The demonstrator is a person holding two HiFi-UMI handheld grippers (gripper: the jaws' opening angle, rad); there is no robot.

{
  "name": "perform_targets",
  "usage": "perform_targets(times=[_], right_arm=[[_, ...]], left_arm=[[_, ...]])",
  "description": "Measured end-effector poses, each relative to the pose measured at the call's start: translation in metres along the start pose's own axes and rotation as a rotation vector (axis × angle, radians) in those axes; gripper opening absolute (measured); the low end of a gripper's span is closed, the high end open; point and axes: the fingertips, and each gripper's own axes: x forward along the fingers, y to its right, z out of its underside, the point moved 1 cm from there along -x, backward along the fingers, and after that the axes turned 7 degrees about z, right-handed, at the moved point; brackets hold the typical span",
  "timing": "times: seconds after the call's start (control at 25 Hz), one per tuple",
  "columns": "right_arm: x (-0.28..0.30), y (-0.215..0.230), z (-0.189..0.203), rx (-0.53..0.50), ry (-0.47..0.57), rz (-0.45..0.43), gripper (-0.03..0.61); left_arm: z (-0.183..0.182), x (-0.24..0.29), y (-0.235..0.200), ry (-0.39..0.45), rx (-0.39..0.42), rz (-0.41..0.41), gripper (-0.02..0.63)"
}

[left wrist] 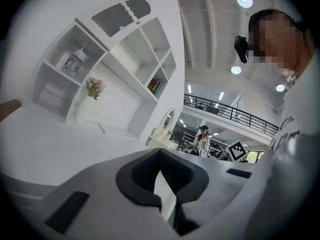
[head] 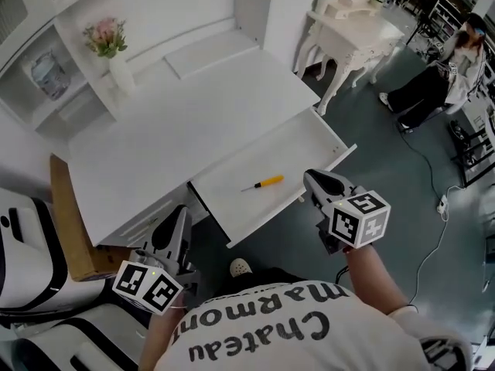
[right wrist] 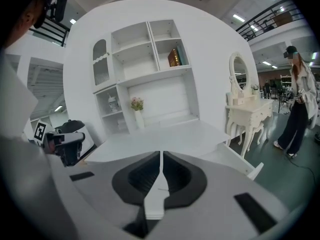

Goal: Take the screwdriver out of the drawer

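The screwdriver (head: 263, 182) lay loose near the middle of the open drawer (head: 294, 141). It looked light, stiff and smooth, so its thick yellow handle seemed the best place to grip. The right gripper (head: 315, 179) hovered at the drawer's front edge and the left gripper (head: 180, 216) by its left side, both with jaws together and empty.

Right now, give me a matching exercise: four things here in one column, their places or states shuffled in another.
1 screwdriver
2 flower vase
3 right gripper
4 dressing table

a jaws shut, empty
b in the open drawer
c on the floor, right of the desk
d back of the desk top

Pairs: 1-b, 2-d, 3-a, 4-c
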Motion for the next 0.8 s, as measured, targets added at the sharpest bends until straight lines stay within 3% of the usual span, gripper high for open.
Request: perform_targets(times=[0.32, 0.56, 0.8], right_arm=[[0.055, -0.005, 0.001, -0.024, -0.061, -0.002, 0.035], [0.092, -0.018, 0.013, -0.043, -0.105, -0.084, 0.036], [0.125, -0.027, 0.051, -0.077, -0.230, -0.176, 0.037]], left_arm=[[-0.023, -0.001, -0.043, 0.024, 0.021, -0.045, 0.023], [-0.031, -0.011, -0.061, 0.033, 0.037, -0.099, 0.023], [-0.032, -0.031, -0.067, 0.062, 0.031, -0.179, 0.023]])
